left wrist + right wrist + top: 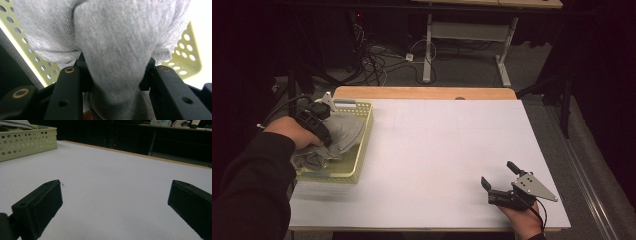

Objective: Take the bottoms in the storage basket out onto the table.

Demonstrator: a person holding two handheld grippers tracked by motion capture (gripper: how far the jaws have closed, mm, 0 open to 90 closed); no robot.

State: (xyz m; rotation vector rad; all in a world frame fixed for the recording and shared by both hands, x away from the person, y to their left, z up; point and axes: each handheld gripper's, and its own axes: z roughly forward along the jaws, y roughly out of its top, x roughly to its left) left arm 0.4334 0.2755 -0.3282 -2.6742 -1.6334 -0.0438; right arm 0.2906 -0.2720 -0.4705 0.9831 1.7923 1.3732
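A grey cloth (343, 131) lies bunched in a pale yellow perforated basket (362, 150) at the table's left side. My left gripper (324, 137) reaches into the basket and is shut on a thick fold of the grey cloth (112, 57); the basket wall (185, 62) shows behind it. My right gripper (498, 176) rests low near the table's front right, its jaws wide open with nothing between them. In the right gripper view the right gripper (115, 200) faces bare white tabletop, with the basket (22, 142) far off at the left.
The white table surface (437, 150) spreads between the basket and the right hand. A wooden edge (422, 93) runs along the far side. Beyond it are cables (377, 60) on the floor and a desk frame (467, 35).
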